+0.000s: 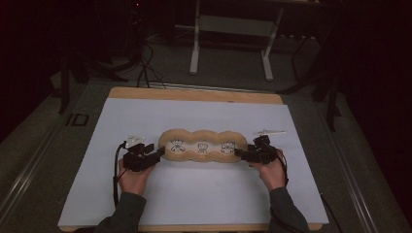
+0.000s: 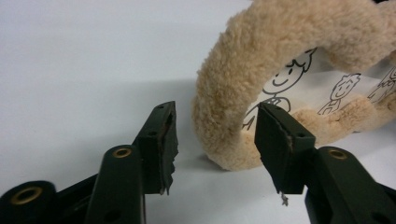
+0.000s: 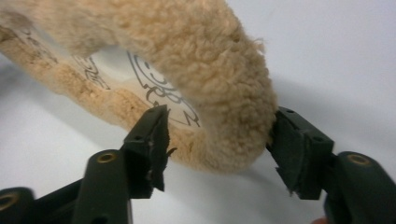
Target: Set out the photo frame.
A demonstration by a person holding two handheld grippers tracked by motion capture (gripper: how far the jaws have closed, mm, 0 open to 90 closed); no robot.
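Lying flat near the middle of the white sheet (image 1: pixel 145 116) that covers the desk (image 1: pixel 194 93), the plush frame (image 1: pixel 201 145) is a tan, three-lobed strip with a line drawing in each of its three windows. The left tongs (image 1: pixel 158 154) stand at its left end and the right tongs (image 1: pixel 239 153) at its right end. Both pairs are spread: each straddles the fuzzy rim at its end, and the pads do not appear to press it, though one right pad sits very close. Judged from this, the frame is set down and released; only withdrawal of the tongs appears left. Bare sheet surrounds the frame on every side, its edges well apart from it, so each hand can back straight away from its end.
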